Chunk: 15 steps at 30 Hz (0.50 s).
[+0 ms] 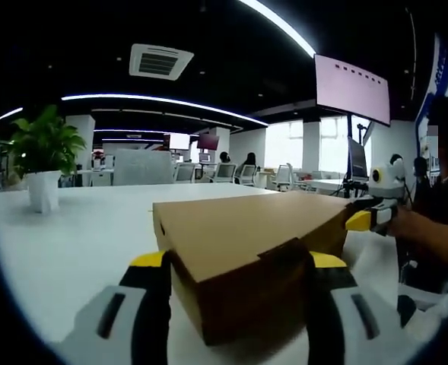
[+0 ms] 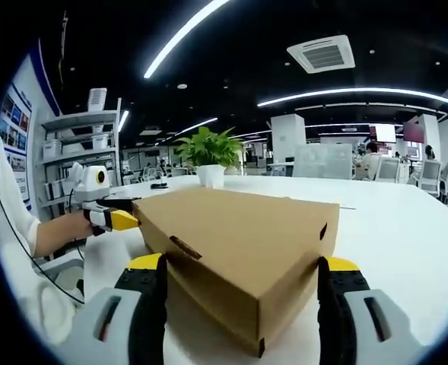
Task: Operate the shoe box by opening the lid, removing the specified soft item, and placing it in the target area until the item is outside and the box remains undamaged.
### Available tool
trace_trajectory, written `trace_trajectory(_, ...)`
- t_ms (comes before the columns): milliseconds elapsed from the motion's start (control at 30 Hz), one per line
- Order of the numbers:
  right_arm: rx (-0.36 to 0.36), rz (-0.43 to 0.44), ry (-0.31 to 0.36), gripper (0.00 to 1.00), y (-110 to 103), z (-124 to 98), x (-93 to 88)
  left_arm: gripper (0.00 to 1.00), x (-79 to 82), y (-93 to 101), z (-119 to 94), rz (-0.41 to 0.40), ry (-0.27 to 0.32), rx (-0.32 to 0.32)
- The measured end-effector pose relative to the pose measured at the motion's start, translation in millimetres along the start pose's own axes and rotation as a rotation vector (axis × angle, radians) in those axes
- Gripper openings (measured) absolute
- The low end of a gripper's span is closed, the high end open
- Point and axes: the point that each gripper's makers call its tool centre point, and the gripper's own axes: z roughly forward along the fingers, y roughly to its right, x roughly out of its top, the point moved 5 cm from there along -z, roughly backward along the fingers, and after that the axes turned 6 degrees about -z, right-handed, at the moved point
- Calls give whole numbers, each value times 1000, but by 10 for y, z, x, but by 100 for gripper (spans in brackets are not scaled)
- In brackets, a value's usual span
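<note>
The brown shoe box (image 1: 246, 251) sat closed on the white worktop (image 1: 79, 243), and the left tongs (image 1: 239, 266) stood spread wide with a jaw down each side of one end, though contact there could not be made out! From the opposite end the right tongs (image 2: 239, 270) were just as wide, straddling the box's near corner with the lid down. A potted plant (image 2: 208, 156) stood well behind the box, and a person's hand (image 2: 56, 232) was on the far gripper.
</note>
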Motion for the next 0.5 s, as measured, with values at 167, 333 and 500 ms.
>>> trace_trajectory(167, -2, -1, 4, 83, -36, -28, -2, 73, -7, 13, -28, 1, 0, -2)
trace_trajectory(333, -4, 0, 12, 83, -47, -47, -5, 73, -8, 33, -44, 0, -1, -3)
trace_trajectory(500, 15, 4, 23, 83, -24, -53, -14, 72, -38, 85, -86, -3, 25, 15)
